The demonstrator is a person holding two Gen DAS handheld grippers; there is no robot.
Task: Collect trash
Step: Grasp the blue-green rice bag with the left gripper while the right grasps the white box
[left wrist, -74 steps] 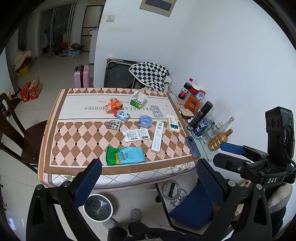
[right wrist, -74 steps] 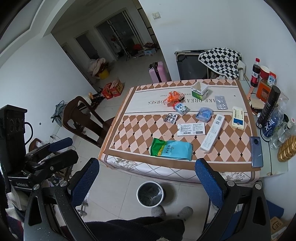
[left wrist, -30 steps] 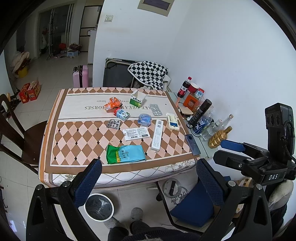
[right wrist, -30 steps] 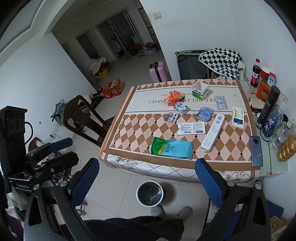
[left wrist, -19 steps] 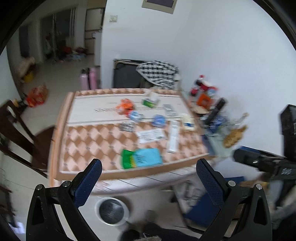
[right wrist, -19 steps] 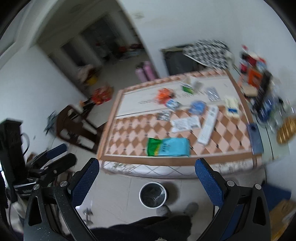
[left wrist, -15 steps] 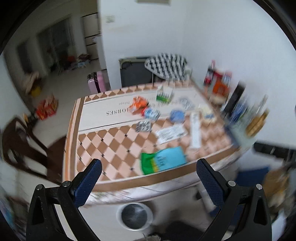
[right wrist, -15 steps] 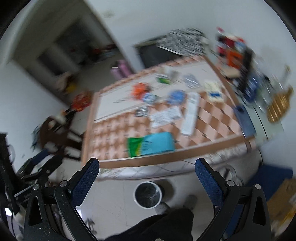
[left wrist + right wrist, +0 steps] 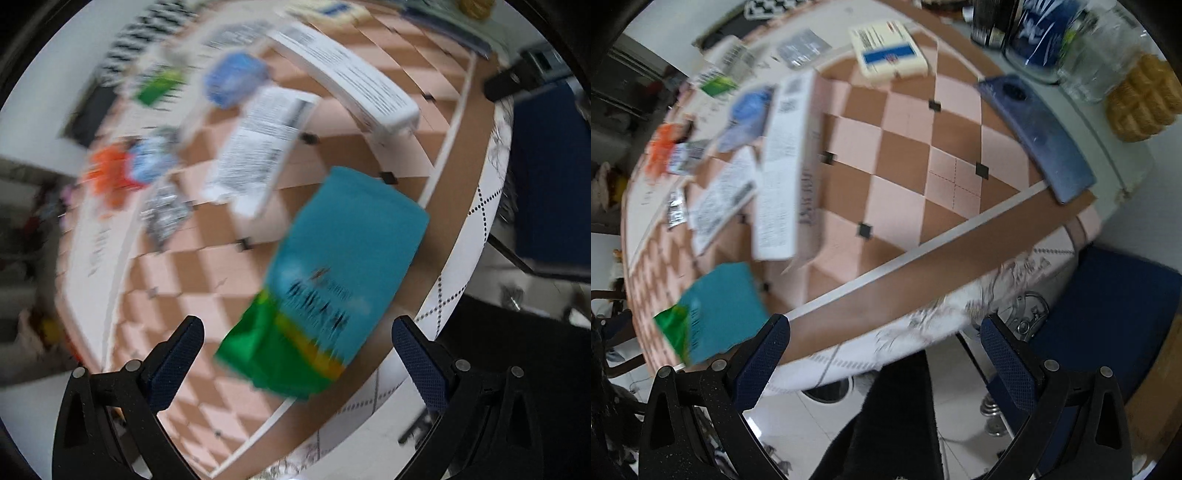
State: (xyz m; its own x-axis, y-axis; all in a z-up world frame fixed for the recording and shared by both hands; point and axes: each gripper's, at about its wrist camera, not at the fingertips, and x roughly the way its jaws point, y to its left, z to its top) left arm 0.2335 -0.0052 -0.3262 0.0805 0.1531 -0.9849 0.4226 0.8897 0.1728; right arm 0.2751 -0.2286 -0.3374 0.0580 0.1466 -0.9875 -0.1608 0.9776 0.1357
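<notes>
Teal and green packaging is seen blurred just ahead of the left claw (image 9: pixel 295 354), whose two blue-padded fingers are spread wide with nothing between them. The left claw is tilted and held low over the near edge of the bench (image 9: pixel 454 206). The right claw (image 9: pixel 882 350) is likewise held wide apart and empty, aimed at the bench's brown border, with the person's dark trouser leg (image 9: pixel 897 417) seen below it. Compared with a moment ago, both cameras have been brought much closer: the whole bench and the floor bin were seen from a distance then, whereas only part of the checkered cloth fills the views now. The teal and green bag (image 9: pixel 325 280) is laid flat near the bench's front edge, its printing smeared by motion. Beyond it a white printed sheet (image 9: pixel 258 147), a long white box (image 9: pixel 343 74) and a blue packet (image 9: pixel 232 77) are spread across the cloth. A dark blue phone (image 9: pixel 1038 136) is lying at the bench's right corner.
</notes>
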